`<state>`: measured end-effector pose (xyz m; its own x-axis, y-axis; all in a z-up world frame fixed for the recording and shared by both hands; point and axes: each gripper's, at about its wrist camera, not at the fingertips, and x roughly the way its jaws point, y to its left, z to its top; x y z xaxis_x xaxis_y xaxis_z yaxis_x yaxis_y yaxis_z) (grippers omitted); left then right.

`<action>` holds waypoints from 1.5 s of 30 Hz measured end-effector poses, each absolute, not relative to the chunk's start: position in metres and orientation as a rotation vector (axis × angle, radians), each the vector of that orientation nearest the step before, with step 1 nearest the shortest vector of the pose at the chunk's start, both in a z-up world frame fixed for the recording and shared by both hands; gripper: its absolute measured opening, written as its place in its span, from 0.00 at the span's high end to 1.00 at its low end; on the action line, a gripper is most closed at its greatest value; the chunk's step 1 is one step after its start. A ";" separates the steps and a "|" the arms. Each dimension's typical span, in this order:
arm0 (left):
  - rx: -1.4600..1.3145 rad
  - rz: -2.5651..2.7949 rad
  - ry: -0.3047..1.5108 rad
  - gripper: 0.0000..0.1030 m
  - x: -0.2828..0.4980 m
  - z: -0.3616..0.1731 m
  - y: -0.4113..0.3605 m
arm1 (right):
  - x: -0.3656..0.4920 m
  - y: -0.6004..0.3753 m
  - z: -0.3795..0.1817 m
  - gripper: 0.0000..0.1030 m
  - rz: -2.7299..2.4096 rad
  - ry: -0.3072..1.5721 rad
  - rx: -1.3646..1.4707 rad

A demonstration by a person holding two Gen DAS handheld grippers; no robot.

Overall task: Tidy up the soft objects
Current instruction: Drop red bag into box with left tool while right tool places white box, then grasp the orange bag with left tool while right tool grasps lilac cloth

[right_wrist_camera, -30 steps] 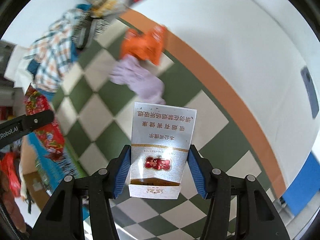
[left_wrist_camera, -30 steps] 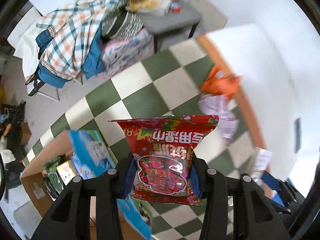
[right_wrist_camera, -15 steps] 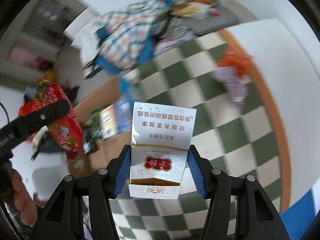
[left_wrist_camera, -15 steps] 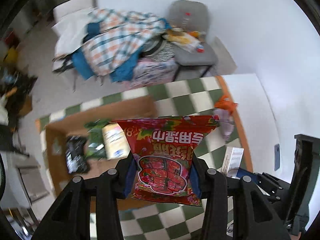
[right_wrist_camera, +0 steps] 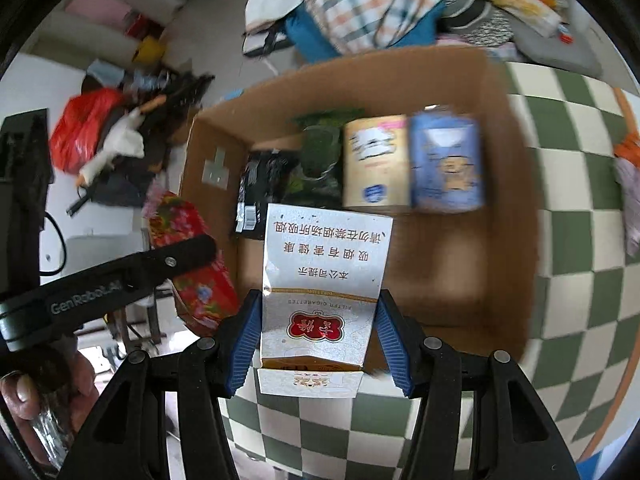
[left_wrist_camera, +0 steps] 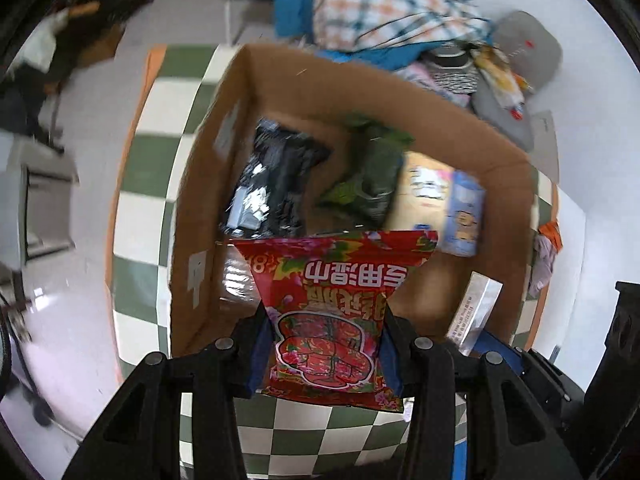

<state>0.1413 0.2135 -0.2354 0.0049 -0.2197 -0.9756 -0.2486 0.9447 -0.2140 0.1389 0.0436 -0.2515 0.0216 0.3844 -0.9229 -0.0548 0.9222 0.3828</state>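
Two items in hand: your left claw (left_wrist_camera: 326, 354) clamps the red snack bag (left_wrist_camera: 332, 308), your right claw (right_wrist_camera: 316, 338) the cigarette pack (right_wrist_camera: 320, 288). Both hang above the cardboard box (right_wrist_camera: 508, 184). Next, probably: lower, then release inside.

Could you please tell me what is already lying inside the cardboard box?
Inside the cardboard box lie a black packet, a green packet, a cream pack and a blue pack. The held white carton covers part of the floor.

The left gripper (left_wrist_camera: 326, 354) and right gripper (right_wrist_camera: 318, 340) both point downward, fingers (right_wrist_camera: 244, 340) clamped on held packs.
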 end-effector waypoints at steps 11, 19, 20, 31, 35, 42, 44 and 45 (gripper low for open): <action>-0.402 0.051 1.652 0.58 0.152 -0.269 0.237 | 0.156 0.099 -0.297 0.42 0.369 1.588 0.195; -0.354 0.030 1.615 0.24 0.154 -0.255 0.238 | 0.159 0.102 -0.305 0.20 0.371 1.600 0.187; -0.347 0.034 1.611 0.22 0.154 -0.254 0.238 | 0.158 0.101 -0.306 0.17 0.371 1.600 0.187; -0.202 0.105 1.479 0.02 0.137 -0.223 0.230 | 0.148 0.084 -0.293 0.02 0.299 1.578 0.107; -0.159 0.152 1.413 0.01 0.124 -0.216 0.226 | 0.141 0.074 -0.283 0.02 0.250 1.543 0.047; -0.136 0.183 1.325 0.01 0.107 -0.199 0.217 | 0.128 0.054 -0.266 0.00 0.187 1.486 -0.011; -0.122 0.189 1.300 0.01 0.101 -0.192 0.212 | 0.122 0.049 -0.260 0.00 0.181 1.470 -0.026; -0.118 0.188 1.294 0.01 0.098 -0.189 0.210 | 0.120 0.048 -0.257 0.00 0.181 1.462 -0.030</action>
